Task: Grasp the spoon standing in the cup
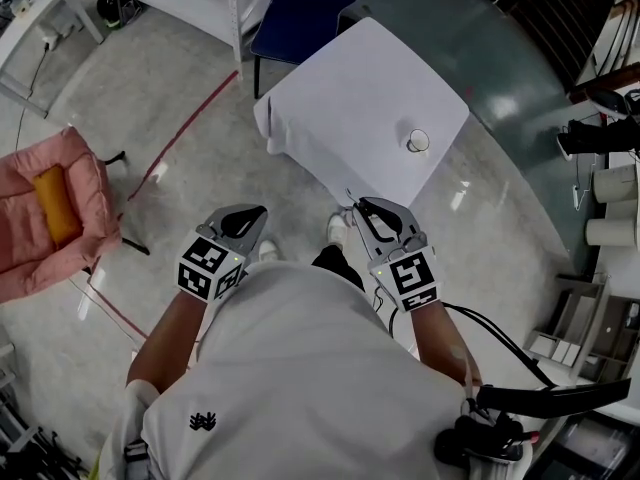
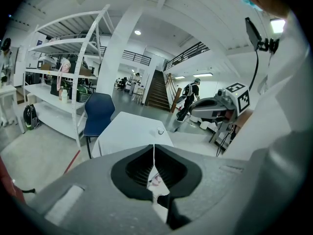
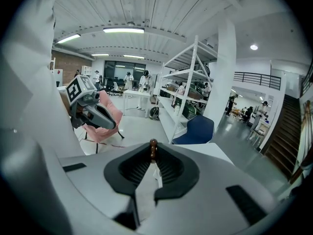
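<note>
Here, the brown-handled spoon (image 3: 153, 147) is clamped upright between the nearly closed jaws of the right gripper (image 3: 153, 158), well apart from the white cup (image 1: 418, 141) on the white table (image 1: 350, 98), while the left gripper (image 2: 154, 151) is seen closed on nothing.

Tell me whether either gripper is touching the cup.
No, the left gripper and right gripper hover by the person's body, well short of the cup.
</note>
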Tool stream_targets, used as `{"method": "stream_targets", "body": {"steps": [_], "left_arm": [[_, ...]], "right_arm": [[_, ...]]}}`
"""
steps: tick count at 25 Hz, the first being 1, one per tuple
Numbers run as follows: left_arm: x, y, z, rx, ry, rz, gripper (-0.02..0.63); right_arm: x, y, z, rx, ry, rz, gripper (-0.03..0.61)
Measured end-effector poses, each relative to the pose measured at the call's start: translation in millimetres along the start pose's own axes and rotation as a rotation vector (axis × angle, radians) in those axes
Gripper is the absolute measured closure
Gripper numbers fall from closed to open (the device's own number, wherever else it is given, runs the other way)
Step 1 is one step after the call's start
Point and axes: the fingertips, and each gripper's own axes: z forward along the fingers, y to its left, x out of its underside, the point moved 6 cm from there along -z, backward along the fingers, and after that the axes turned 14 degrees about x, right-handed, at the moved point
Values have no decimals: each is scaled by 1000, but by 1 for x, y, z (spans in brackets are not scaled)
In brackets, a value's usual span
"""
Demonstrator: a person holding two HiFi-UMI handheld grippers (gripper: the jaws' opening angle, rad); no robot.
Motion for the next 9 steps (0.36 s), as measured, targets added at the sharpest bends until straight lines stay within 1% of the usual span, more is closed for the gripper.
{"method": "stream_targets", "body": {"steps": [9], "left_arm": [[-8, -3, 23, 0, 22, -4, 600]], "right_arm": [[12, -26, 4, -2, 6, -2, 532]]}}
